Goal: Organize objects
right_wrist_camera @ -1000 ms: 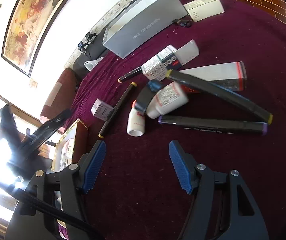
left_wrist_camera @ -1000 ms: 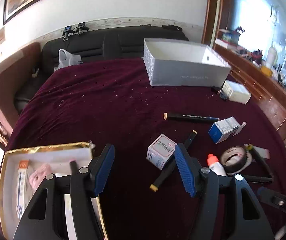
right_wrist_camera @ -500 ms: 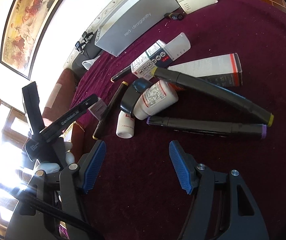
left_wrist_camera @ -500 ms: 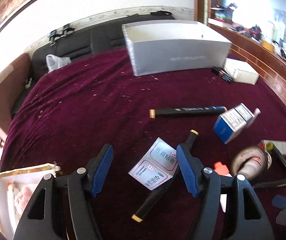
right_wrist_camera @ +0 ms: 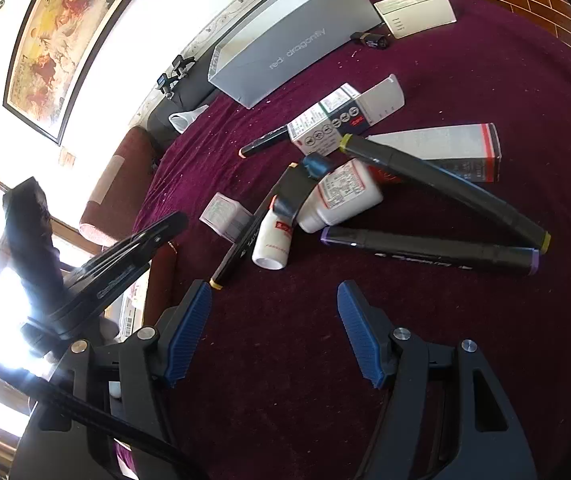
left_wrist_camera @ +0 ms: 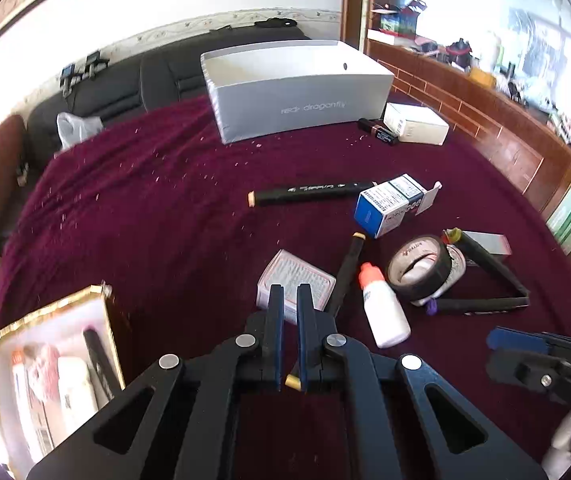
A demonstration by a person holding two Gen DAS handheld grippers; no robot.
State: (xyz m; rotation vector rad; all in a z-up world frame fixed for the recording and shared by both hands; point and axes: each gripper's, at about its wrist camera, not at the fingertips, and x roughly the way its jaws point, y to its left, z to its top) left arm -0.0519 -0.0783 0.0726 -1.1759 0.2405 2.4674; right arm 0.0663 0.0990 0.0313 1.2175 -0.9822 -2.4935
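A small white card box (left_wrist_camera: 296,285) with red-framed print lay flat on the maroon counter (left_wrist_camera: 157,216), at about 6 o'clock in the left wrist view. The left tongs (left_wrist_camera: 289,300) were nearly closed, with only a narrow gap, and their tips were over the near edge of this box; whether they pinched it, I cannot tell. A black marker with yellow ends (left_wrist_camera: 343,276) lay slanted just beside the box at 3 o'clock, touching it or nearly. A white dropper bottle with orange cap (left_wrist_camera: 381,308) lay further toward 3 o'clock. The right tongs (right_wrist_camera: 273,328) were wide apart above bare cloth, holding nothing. A gold-edged tray (left_wrist_camera: 51,312) stood at 8 o'clock.
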